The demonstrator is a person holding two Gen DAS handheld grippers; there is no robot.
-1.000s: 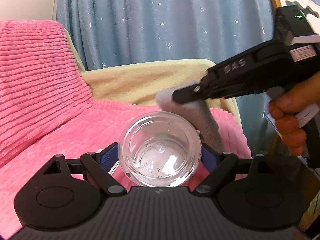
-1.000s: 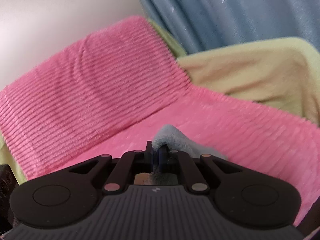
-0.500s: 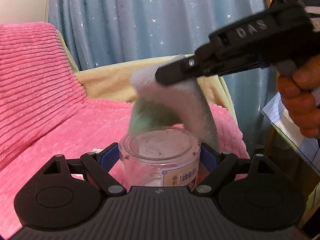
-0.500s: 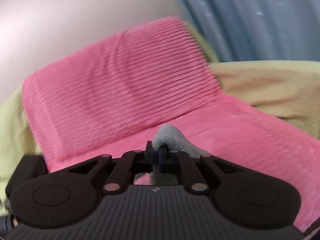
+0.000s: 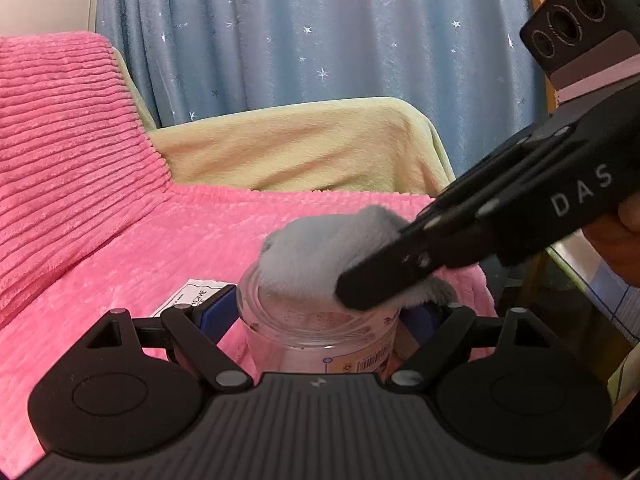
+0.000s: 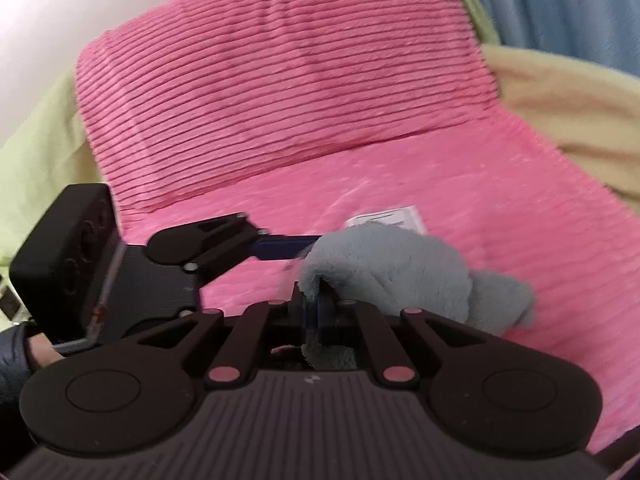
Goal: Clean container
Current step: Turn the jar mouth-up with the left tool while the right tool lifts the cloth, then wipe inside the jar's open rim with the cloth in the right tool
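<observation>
left tongs (image 5: 320,316) clamped on jar (image 5: 316,332) | right tongs (image 6: 316,308) clamped on grey cloth (image 5: 320,256) | change: cloth, above the jar half a second ago, now pressed into jar mouth | wiping begins

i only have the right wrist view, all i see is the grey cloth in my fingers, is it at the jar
Observer: Yes. In the left wrist view the cloth is pressed into the mouth of the clear jar.
Operator: is the jar held
Observer: The left gripper has a blue pad against each side of it, above the pink blanket.
Operator: jar clean yet
Observer: Not quite. Small dark specks show along the inside of the rim.
Operator: any label on it
Observer: A barcode sticker sits low on the near wall.
</observation>
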